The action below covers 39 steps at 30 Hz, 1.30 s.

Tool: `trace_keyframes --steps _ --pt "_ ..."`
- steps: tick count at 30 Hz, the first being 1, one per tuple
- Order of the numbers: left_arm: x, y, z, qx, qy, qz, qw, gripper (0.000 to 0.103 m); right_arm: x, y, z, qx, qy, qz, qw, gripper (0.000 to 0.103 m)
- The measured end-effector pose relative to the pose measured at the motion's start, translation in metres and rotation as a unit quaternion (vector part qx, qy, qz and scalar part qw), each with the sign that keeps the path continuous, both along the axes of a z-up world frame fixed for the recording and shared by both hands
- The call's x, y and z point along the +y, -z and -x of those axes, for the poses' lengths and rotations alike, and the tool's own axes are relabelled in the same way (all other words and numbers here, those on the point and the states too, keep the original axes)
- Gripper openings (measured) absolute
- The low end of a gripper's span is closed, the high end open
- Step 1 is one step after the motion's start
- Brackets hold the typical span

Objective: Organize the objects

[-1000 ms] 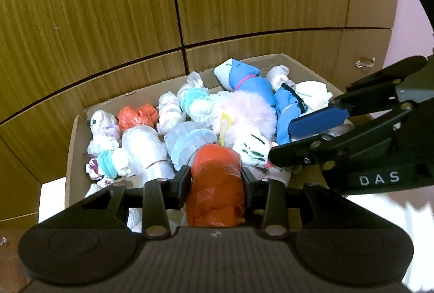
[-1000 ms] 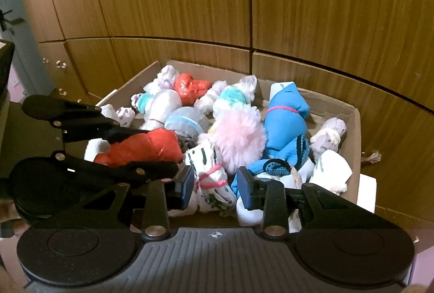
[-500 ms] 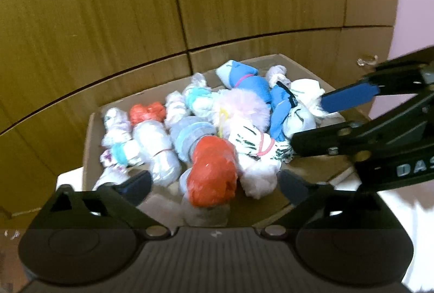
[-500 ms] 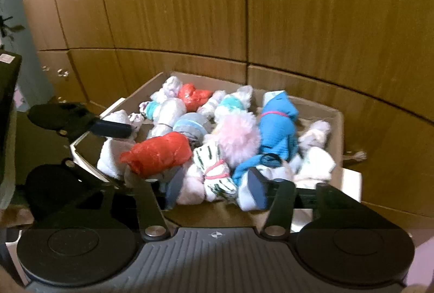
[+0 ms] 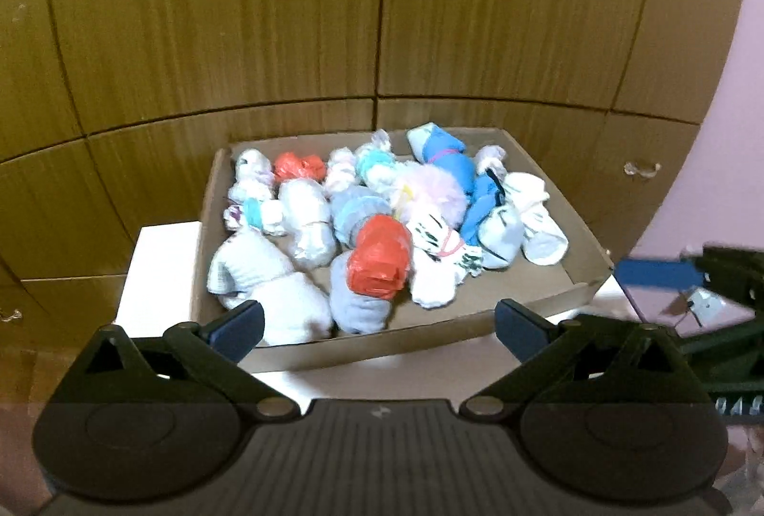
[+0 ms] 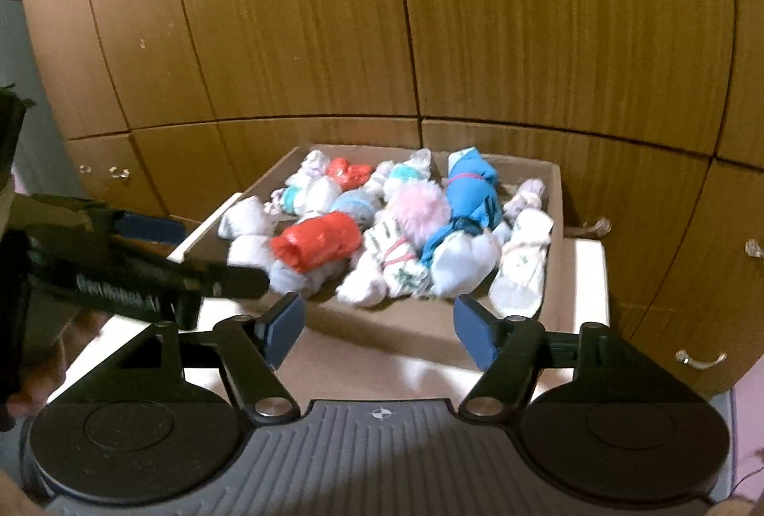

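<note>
A shallow cardboard box (image 5: 580, 289) (image 6: 382, 325) holds several tied bundles of cloth and plastic. An orange bundle (image 5: 379, 255) (image 6: 317, 241) lies near the box's front, beside a white bundle with green marks and a pink band (image 5: 441, 241) (image 6: 396, 255). My left gripper (image 5: 377, 322) stands open and empty, drawn back in front of the box. The jaws of my right gripper (image 6: 379, 325) are opening, with nothing between them, just short of the box's front wall. Each gripper shows at the edge of the other's view.
The box rests on a white surface (image 5: 160, 258) (image 6: 589, 277). Wooden cupboard doors (image 5: 286, 14) rise close behind it, with small metal handles (image 6: 699, 358) low on the right. A pink wall (image 5: 726, 143) lies to the right.
My left gripper let go of the orange bundle and my right let go of the green-marked white one. Both opened and pulled back from the box, which now looks farther off.
</note>
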State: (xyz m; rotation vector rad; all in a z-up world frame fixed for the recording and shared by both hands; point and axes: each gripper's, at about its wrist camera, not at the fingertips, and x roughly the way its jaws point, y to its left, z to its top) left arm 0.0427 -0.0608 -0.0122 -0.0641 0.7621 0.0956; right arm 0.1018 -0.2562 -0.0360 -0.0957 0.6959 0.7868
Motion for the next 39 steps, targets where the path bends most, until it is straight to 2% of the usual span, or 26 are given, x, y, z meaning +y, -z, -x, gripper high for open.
trace_keyframes --steps 3,6,8,11,14,22,39 --pt "-0.004 -0.002 0.006 -0.012 -0.031 -0.057 0.9979 0.102 0.001 0.003 0.012 0.004 -0.003 -0.004 1.0 0.075" --pt "-0.009 -0.009 0.012 -0.034 -0.055 -0.112 0.9916 0.102 0.001 0.002 0.022 0.004 -0.005 -0.012 1.0 0.075" --pt "-0.011 -0.012 0.013 -0.023 -0.059 -0.138 0.9884 0.102 0.001 0.001 0.026 0.003 -0.007 -0.016 1.0 0.075" --pt "-0.009 -0.015 0.011 -0.008 -0.045 -0.117 0.9921 0.102 0.002 -0.002 0.032 -0.001 -0.011 -0.018 1.0 0.075" --pt "-0.014 -0.015 0.014 -0.015 -0.049 -0.141 0.9887 0.102 0.003 -0.006 0.036 -0.004 -0.012 -0.021 1.0 0.075" --pt "-0.02 -0.018 0.018 -0.016 -0.027 -0.128 0.9913 0.102 0.004 -0.006 0.04 -0.005 -0.012 -0.015 1.0 0.076" --pt "-0.017 -0.021 0.02 -0.019 -0.027 -0.117 0.9926 0.102 0.01 -0.004 0.043 -0.007 -0.014 -0.004 1.0 0.081"
